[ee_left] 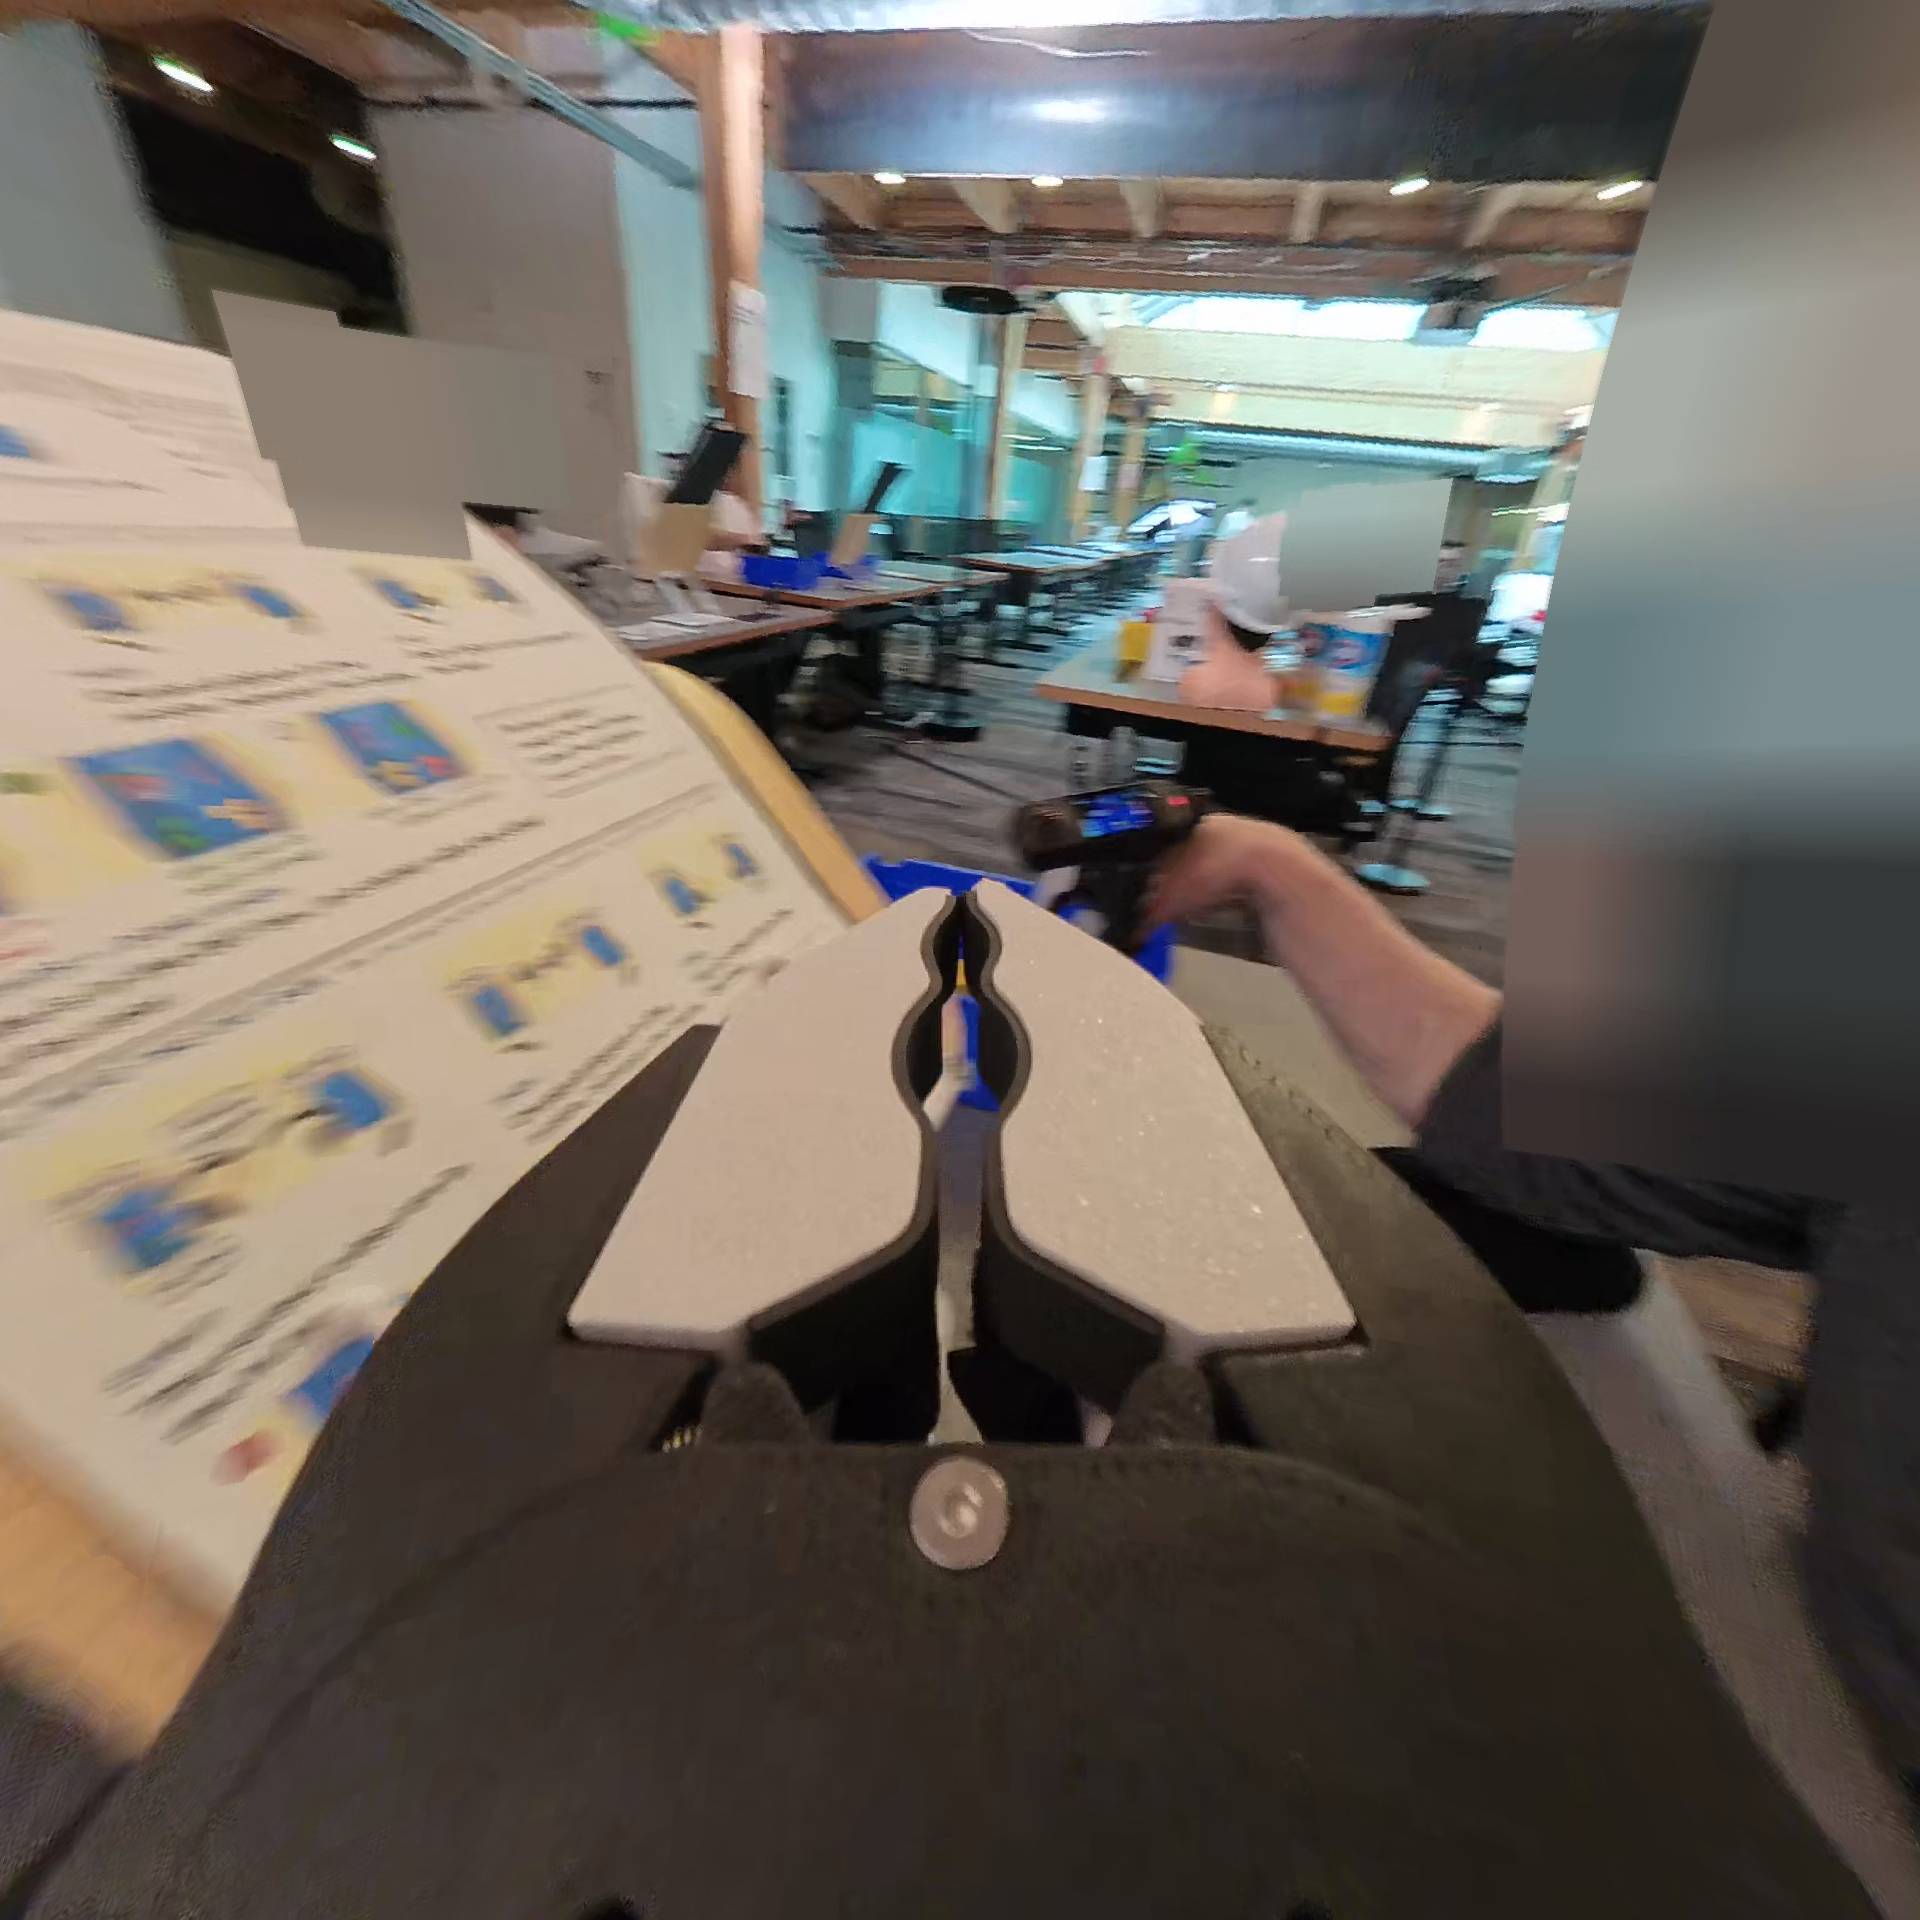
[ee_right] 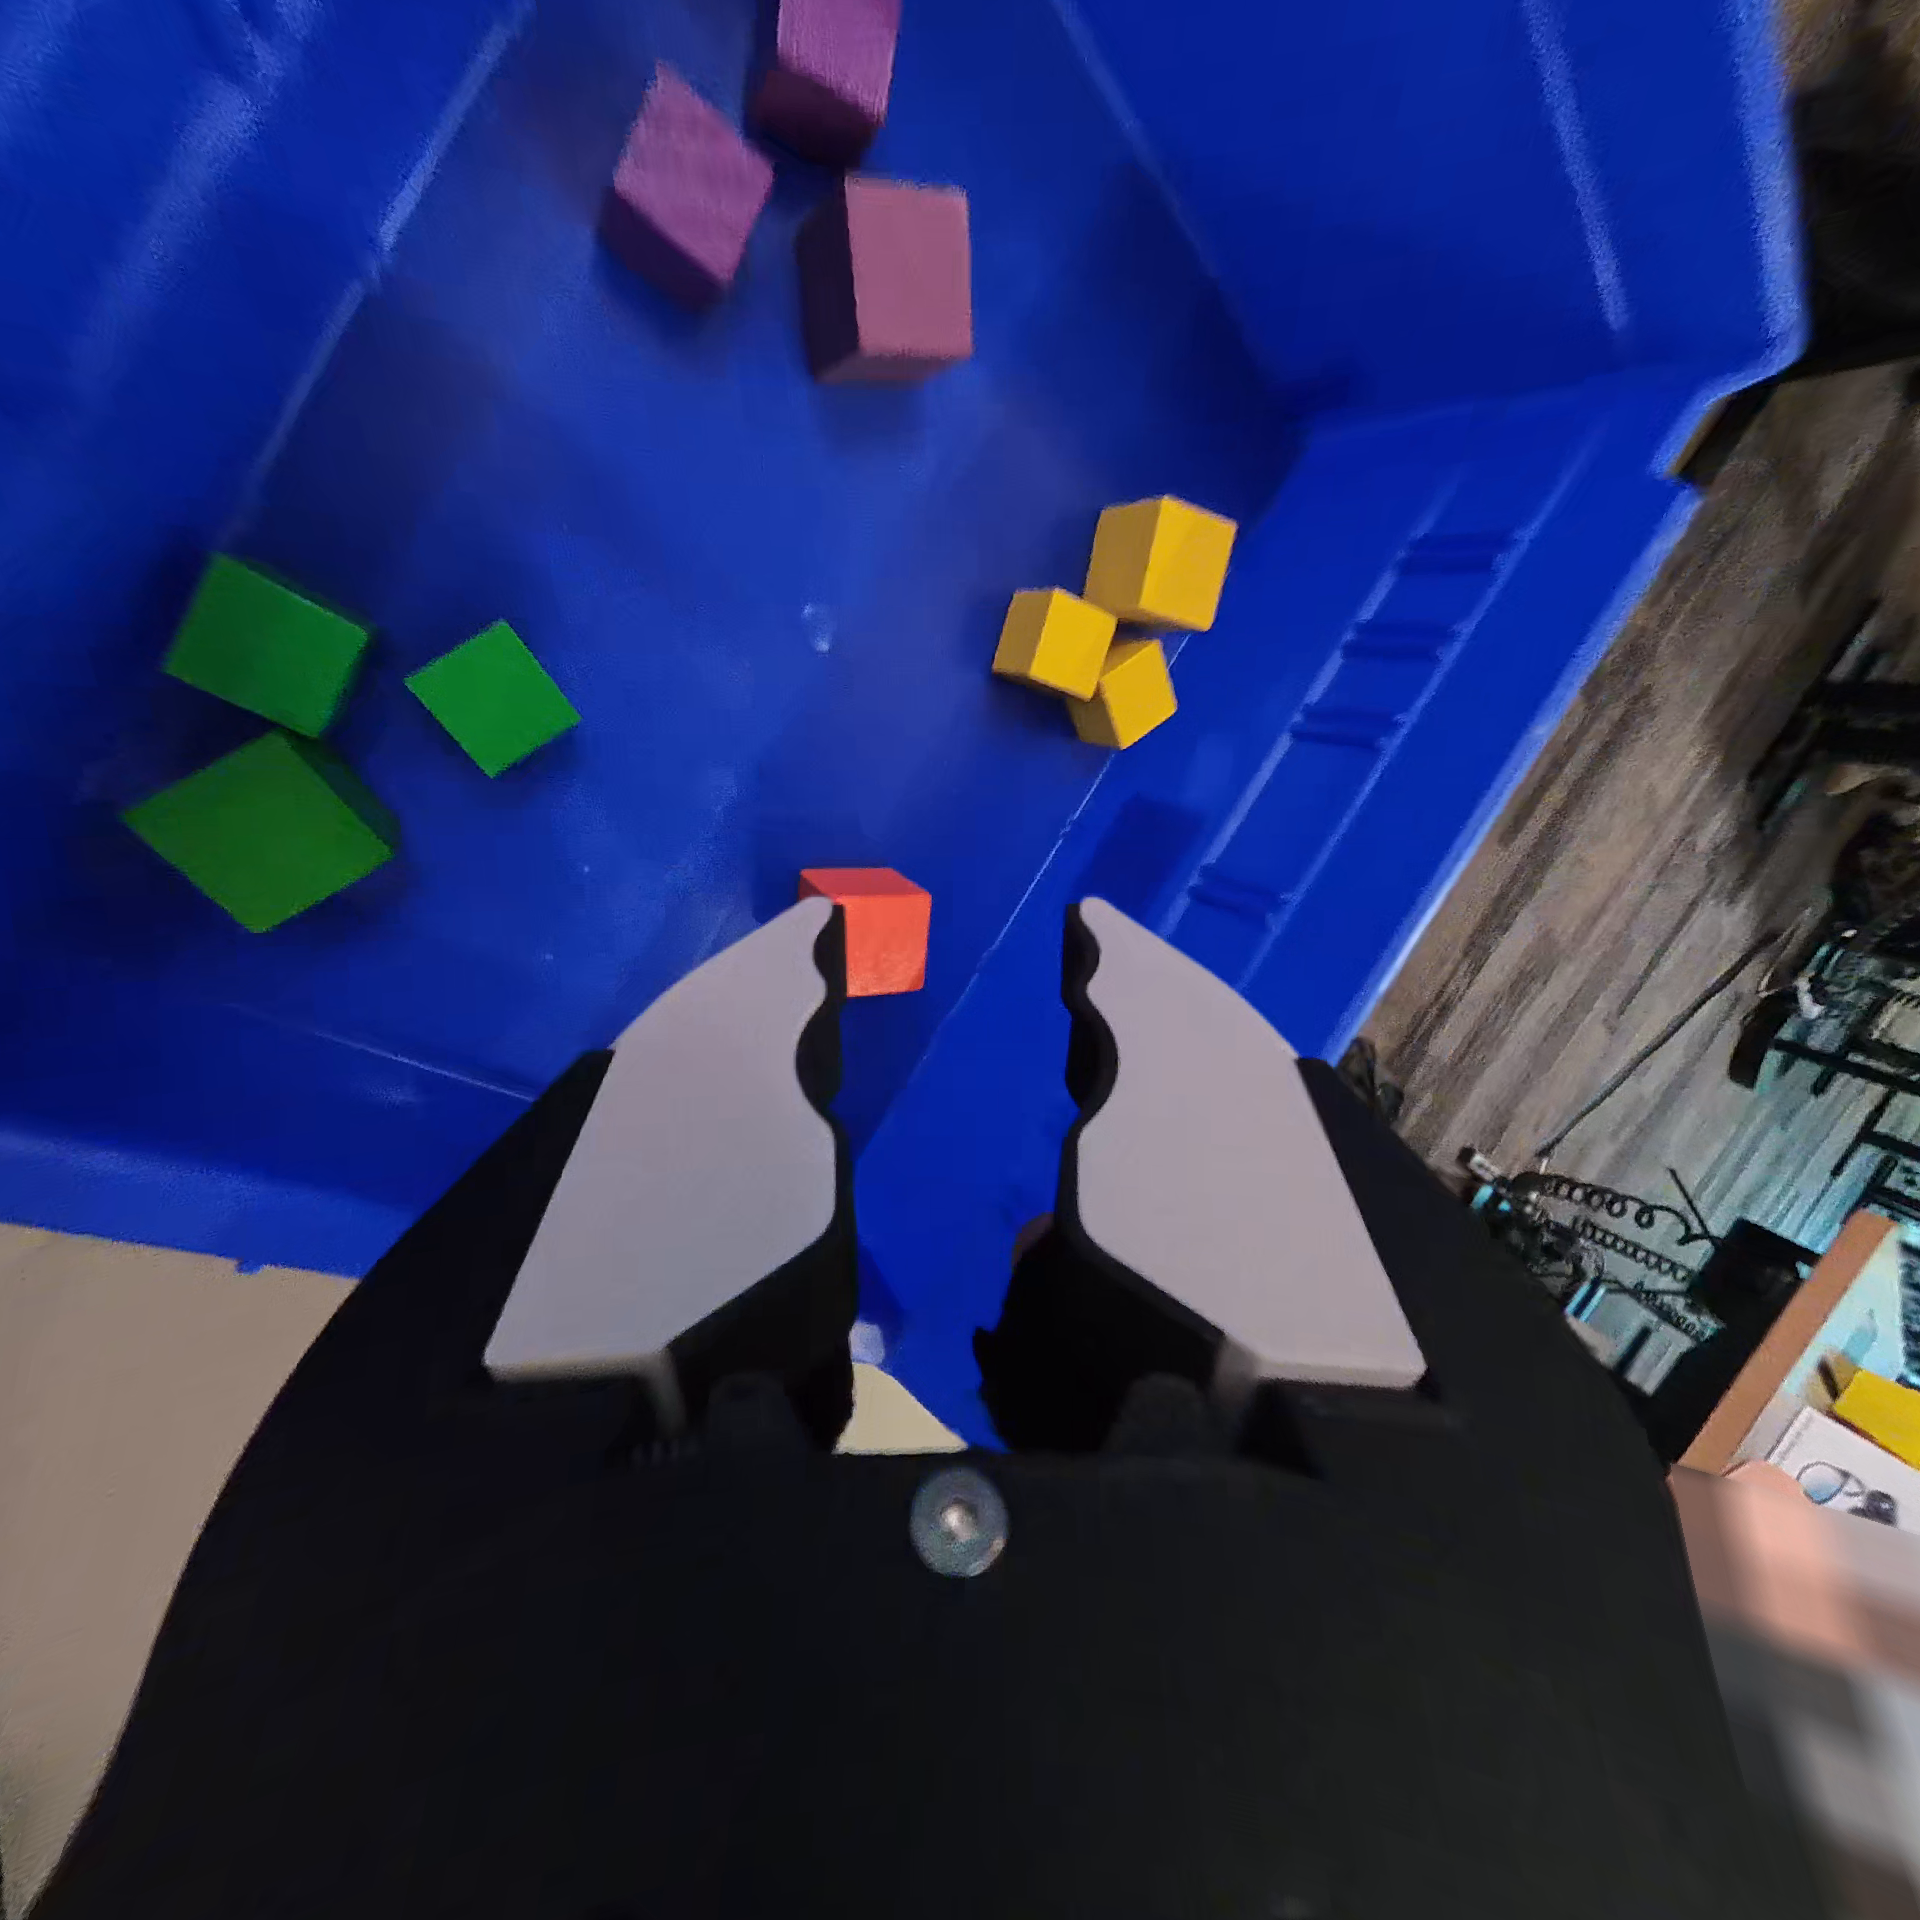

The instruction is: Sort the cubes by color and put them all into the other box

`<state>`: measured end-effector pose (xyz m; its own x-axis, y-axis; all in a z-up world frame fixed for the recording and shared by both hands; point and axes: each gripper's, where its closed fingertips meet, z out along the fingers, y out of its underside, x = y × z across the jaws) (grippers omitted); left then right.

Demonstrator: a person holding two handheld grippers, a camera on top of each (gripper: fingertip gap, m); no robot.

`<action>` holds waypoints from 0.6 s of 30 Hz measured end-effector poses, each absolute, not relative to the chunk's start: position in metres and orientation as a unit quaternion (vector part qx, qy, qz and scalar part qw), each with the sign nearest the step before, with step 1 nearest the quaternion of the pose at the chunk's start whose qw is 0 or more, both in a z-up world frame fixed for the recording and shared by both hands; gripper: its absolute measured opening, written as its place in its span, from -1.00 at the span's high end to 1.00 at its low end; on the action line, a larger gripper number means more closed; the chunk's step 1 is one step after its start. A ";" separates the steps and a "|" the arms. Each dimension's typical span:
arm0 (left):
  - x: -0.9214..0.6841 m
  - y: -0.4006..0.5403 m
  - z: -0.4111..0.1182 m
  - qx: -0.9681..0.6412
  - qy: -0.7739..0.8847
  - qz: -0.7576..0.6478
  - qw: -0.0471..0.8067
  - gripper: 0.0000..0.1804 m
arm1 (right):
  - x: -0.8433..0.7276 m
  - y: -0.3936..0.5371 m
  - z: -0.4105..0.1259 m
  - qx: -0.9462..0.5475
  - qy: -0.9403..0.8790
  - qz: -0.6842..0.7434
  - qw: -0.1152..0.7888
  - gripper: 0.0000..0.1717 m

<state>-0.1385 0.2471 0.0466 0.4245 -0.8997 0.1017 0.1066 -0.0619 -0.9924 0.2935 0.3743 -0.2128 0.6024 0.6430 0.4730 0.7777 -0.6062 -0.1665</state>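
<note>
At far left of the left wrist view, a blurred instruction sheet (ee_left: 312, 831) on a tilted wooden board. Mid-frame, left gripper (ee_left: 966, 909) with tips pressed together on nothing, a sliver of blue box (ee_left: 914, 878) just beyond. Right of centre, a hand (ee_left: 1226, 883) with the other tool above that box; tables farther back.

At left in the right wrist view, three green cubes (ee_right: 270, 727) on the floor of the blue box (ee_right: 1351, 260), two of them touching. Top centre, three purple cubes (ee_right: 831, 208). Lower centre, right gripper (ee_right: 948, 914) spread wide, clamped on nothing; a red cube (ee_right: 883, 940) between the fingers, against the left pad (ee_right: 800, 935), clear of the right one. Right of centre, three yellow cubes (ee_right: 1112, 623) bunched by the box wall. Far right, wood floor (ee_right: 1610, 831).
</note>
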 end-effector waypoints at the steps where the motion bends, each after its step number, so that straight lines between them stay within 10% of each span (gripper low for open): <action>1: -0.155 0.255 0.048 -0.605 0.321 -0.389 0.616 0.99 | 0.289 0.375 -0.207 -0.872 -0.408 -0.188 0.193 0.54; 9: -0.297 0.321 0.016 -0.712 0.197 -0.166 0.653 0.83 | 0.252 0.381 -0.182 -0.845 -0.429 -0.186 0.258 0.62; 18: -0.375 0.377 -0.119 -0.861 0.107 -0.114 0.483 0.68 | 0.227 0.384 -0.187 -0.830 -0.454 -0.187 0.264 0.64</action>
<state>-0.3753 0.3767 -0.1187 0.9510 -0.2951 0.0924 -0.0751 -0.5103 -0.8567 0.2270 0.3837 -0.1867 0.5182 0.6554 0.5495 0.8524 -0.4486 -0.2688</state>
